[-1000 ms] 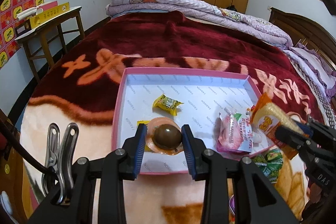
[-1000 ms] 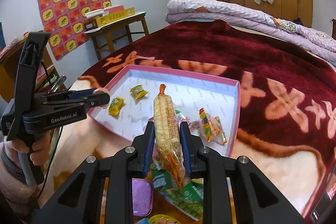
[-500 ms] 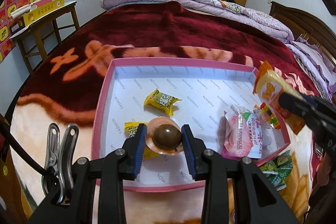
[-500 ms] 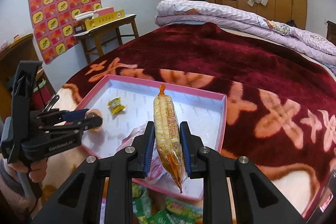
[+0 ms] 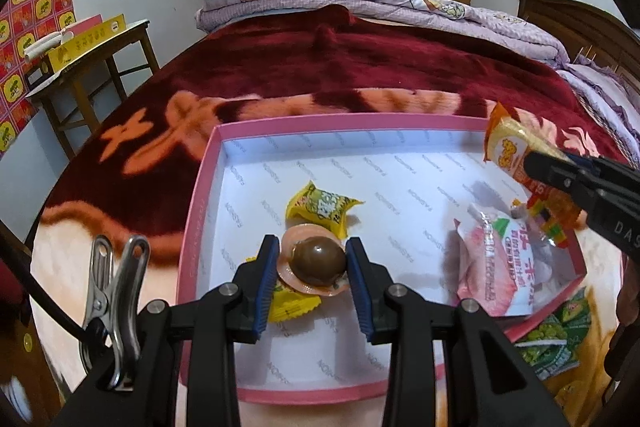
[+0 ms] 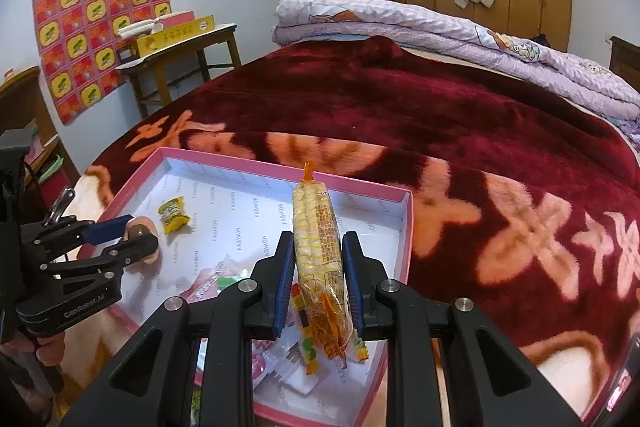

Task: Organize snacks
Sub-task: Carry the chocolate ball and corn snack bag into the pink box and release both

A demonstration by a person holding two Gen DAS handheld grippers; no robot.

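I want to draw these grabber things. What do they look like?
Each hand-held gripper is black plastic with two fingers that have blue ribbed pads and silver bolts. The left hand-held gripper has a metal clip and a black cable beside it; white lettering marks its body. The right hand-held gripper matches.

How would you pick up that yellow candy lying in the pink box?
Pinch the yellow candy across its puffy middle, coming straight down from above. It lies flat on the floor of the pink box, with crimped ends too thin and floppy for fingers to hold.
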